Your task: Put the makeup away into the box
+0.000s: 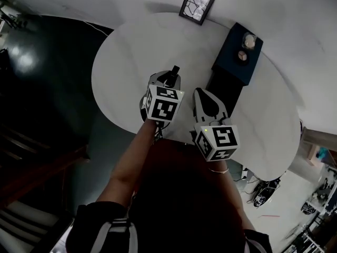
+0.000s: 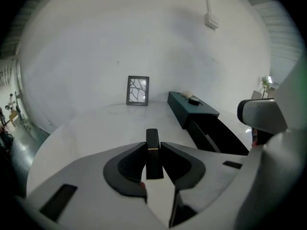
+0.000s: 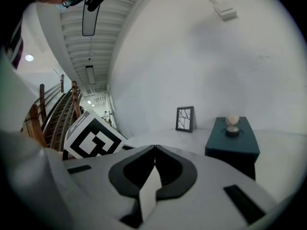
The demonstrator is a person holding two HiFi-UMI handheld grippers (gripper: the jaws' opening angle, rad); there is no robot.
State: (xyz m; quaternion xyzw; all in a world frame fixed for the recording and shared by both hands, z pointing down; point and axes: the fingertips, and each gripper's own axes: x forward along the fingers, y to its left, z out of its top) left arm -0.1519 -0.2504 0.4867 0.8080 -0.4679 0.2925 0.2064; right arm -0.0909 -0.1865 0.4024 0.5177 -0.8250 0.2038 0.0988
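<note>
Holding a tube (image 2: 152, 136) for the box (image 2: 192, 110).
Clamped in left hand-held gripper (image 2: 153, 147), tip out for easy release, box far right; right hand-held gripper (image 3: 154, 150) pressed together, empty.

**A:** What do the two hand-held tools look like?

**B:** The left tool (image 1: 171, 77) and right tool (image 1: 199, 92) have smooth pale grey shells, with curved black pads (image 2: 128, 163) lining the jaws. Each carries a white cube (image 1: 164, 103) printed with black square markers and a tiny yellow-green dot near one corner.

**A:** And what is the person wearing?

**B:** A dark top with short dark sleeves (image 1: 100, 215), pale striped straps (image 1: 113, 232) at the shoulders, and a thin bracelet (image 1: 219, 169) on the right wrist.
</note>
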